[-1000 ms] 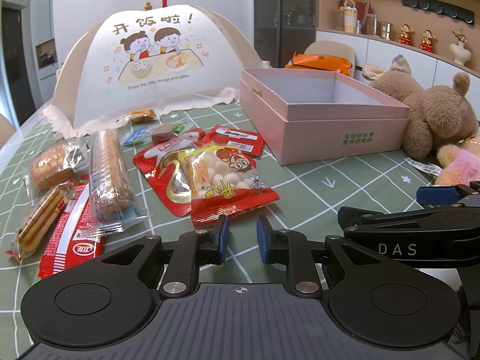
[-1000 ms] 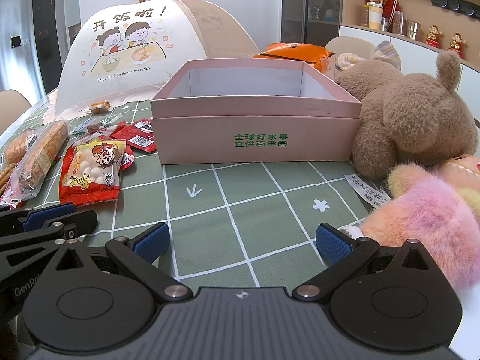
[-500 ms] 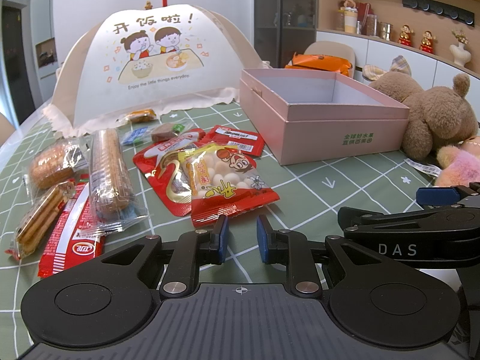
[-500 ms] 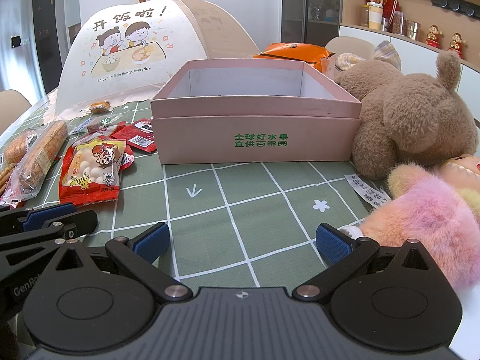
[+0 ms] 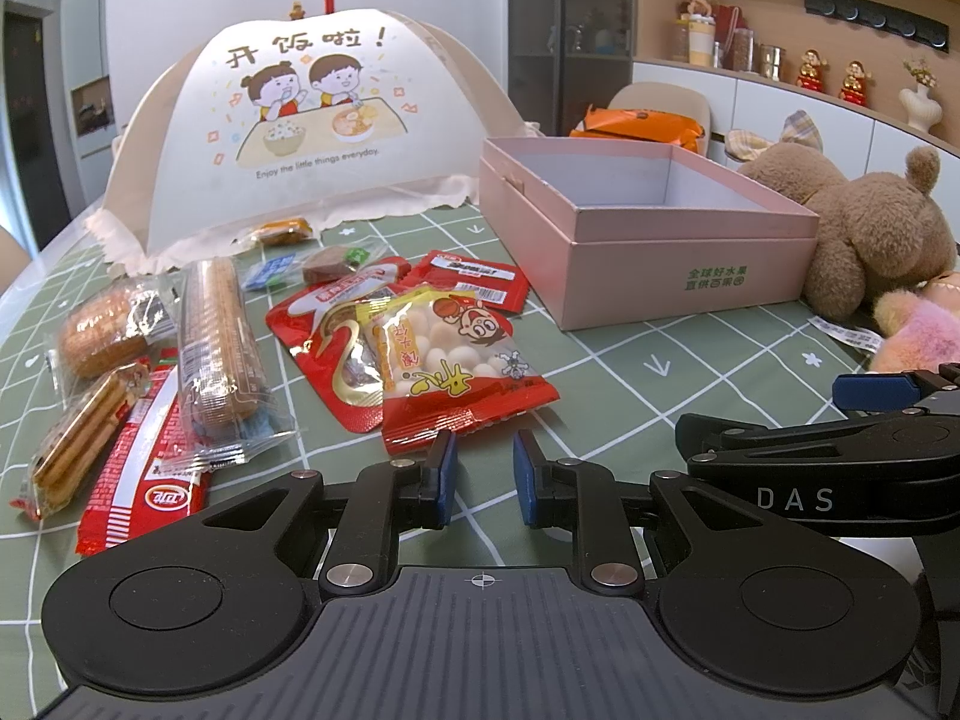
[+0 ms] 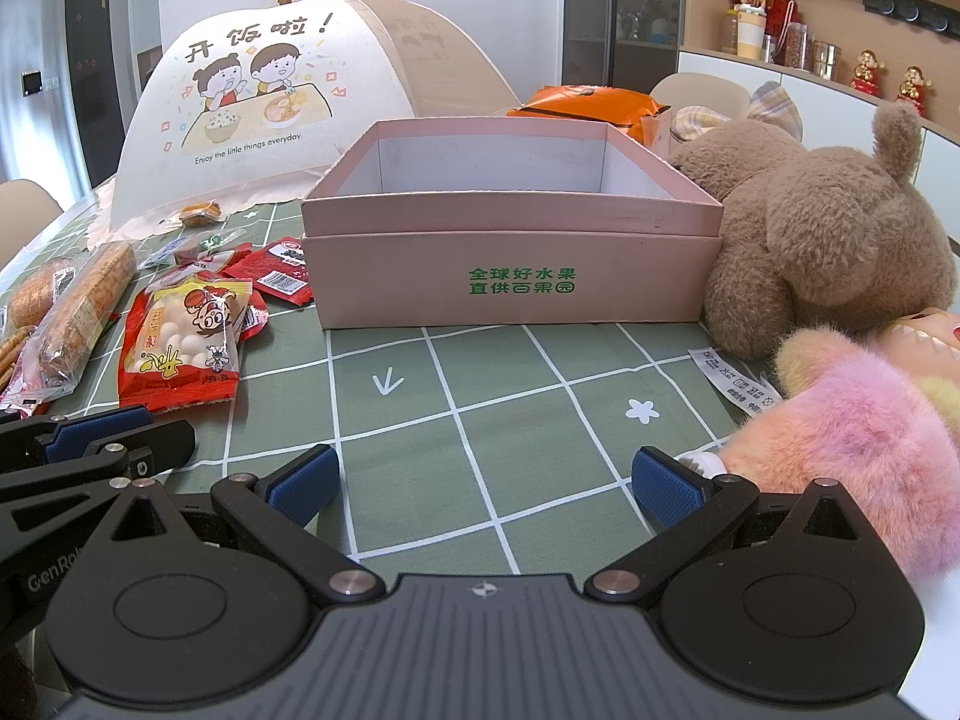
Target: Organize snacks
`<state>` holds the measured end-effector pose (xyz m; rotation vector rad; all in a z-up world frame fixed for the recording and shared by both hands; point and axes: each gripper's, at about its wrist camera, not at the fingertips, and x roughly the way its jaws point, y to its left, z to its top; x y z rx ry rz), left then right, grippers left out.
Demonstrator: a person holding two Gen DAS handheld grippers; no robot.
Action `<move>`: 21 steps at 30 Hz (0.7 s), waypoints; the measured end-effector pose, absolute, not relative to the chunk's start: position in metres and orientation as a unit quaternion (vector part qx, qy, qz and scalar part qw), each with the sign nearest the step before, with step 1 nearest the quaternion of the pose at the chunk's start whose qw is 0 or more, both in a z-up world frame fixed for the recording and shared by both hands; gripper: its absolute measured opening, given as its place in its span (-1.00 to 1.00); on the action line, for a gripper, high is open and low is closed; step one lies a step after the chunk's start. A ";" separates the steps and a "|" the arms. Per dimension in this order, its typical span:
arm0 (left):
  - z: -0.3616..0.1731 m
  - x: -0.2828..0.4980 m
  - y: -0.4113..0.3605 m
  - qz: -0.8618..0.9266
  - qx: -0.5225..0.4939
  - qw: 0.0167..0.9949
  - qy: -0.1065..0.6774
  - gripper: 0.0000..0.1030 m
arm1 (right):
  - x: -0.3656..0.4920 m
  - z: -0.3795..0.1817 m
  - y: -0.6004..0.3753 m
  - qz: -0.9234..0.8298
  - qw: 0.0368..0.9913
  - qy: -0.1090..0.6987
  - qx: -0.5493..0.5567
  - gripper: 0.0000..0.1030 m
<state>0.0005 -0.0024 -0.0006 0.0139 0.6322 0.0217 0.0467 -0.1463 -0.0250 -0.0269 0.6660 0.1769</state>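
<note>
Left wrist view shows the left gripper (image 5: 483, 477) narrowly parted, empty, just short of the snack pile (image 5: 444, 354). Right wrist view alone shows the right gripper (image 6: 486, 483) spread wide before the pink box (image 6: 516, 276).

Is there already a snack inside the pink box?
No: the right wrist view shows the pink box open with only bare white inner walls in view, while the snack packets lie on the table to its left.

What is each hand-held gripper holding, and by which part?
Nothing. The left hand-held gripper and the right hand-held gripper are both empty.
</note>
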 end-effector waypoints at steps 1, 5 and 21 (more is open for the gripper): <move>-0.001 0.001 -0.002 0.011 0.007 0.950 0.311 -0.53 | 0.047 -0.025 -0.146 0.087 0.941 0.326 -0.013 1.00; -0.001 0.000 -0.002 0.011 0.006 0.950 0.311 -0.53 | 0.047 -0.025 -0.146 0.087 0.941 0.326 -0.013 1.00; 0.024 -0.024 0.023 -0.004 -0.061 0.934 0.353 -0.52 | 0.064 -0.011 -0.147 0.127 0.907 0.399 -0.038 1.00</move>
